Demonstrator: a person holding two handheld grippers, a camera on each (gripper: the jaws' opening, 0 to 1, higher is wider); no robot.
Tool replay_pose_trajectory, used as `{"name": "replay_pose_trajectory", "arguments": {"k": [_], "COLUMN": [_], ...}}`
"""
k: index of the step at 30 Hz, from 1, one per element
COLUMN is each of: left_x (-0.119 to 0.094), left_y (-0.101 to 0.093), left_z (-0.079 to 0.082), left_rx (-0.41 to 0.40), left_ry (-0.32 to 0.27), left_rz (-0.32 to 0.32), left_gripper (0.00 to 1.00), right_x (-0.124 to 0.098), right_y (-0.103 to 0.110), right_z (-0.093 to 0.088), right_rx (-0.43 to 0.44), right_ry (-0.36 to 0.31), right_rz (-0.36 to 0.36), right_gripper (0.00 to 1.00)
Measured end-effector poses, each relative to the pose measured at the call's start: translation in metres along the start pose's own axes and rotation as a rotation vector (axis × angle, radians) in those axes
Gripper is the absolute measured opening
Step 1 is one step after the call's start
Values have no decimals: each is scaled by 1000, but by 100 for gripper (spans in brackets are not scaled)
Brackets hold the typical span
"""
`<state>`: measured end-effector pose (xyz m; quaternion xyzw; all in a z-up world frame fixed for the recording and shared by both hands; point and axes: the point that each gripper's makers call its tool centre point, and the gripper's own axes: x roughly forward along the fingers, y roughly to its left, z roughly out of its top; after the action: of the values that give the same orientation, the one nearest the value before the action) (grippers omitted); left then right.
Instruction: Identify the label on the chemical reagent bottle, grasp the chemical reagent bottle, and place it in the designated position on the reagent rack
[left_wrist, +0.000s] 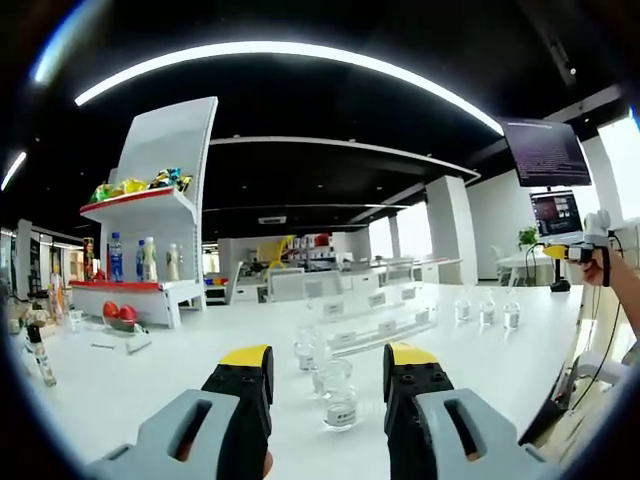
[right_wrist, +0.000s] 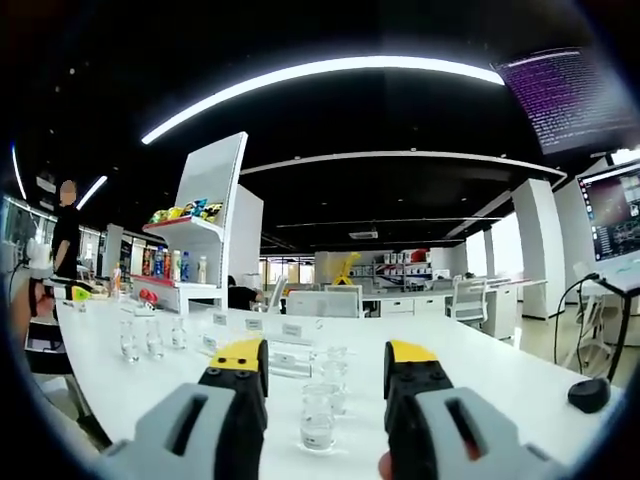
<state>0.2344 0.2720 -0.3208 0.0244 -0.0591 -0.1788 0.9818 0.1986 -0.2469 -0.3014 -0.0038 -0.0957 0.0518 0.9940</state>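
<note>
Left gripper view: left gripper (left_wrist: 328, 375) wide open over a white table (left_wrist: 150, 385), holding nothing, yellow-tipped jaws apart. Directly ahead between the jaws, a small cluster of clear reagent bottles (left_wrist: 338, 392), upright, long axis vertical, nearest one bearing a small label too small to read. Just behind, a clear reagent rack (left_wrist: 370, 322) with white tags, running off to the right. Three more small bottles (left_wrist: 487, 312) further right. Far right, a hand with the other gripper (left_wrist: 590, 245), well apart from the cluster.

Right gripper view: right gripper (right_wrist: 325, 378) likewise wide open and empty. Nearest upright bottle (right_wrist: 318, 415) straight ahead, centred in the gap. Tagged rack (right_wrist: 285, 358) beyond, extending left; spare bottles (right_wrist: 152, 340) further left. A person standing at far left.

Judging by framing, either gripper in line with a bottle; approach straight forward, jaws closing across the vertical body.
</note>
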Motion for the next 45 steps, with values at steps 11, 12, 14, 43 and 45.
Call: {"name": "replay_pose_trajectory", "arguments": {"k": [11, 12, 14, 43, 45], "left_x": [6, 7, 8, 10, 10], "left_y": [-5, -6, -7, 0, 1], "left_z": [1, 0, -1, -5, -5], "left_rx": [38, 38, 36, 21, 21], "left_ry": [5, 8, 10, 10, 9], "left_rz": [-20, -22, -26, -18, -18], "left_gripper": [45, 45, 45, 45, 45], "right_x": [10, 11, 13, 39, 40], "right_y": [7, 8, 8, 40, 38], "right_z": [-14, -16, -17, -52, -56], "right_rx": [-23, -27, -29, -73, -71], "right_ry": [51, 58, 62, 176, 186], "right_rz": [13, 14, 17, 62, 61], "right_gripper": [46, 46, 45, 47, 47]}}
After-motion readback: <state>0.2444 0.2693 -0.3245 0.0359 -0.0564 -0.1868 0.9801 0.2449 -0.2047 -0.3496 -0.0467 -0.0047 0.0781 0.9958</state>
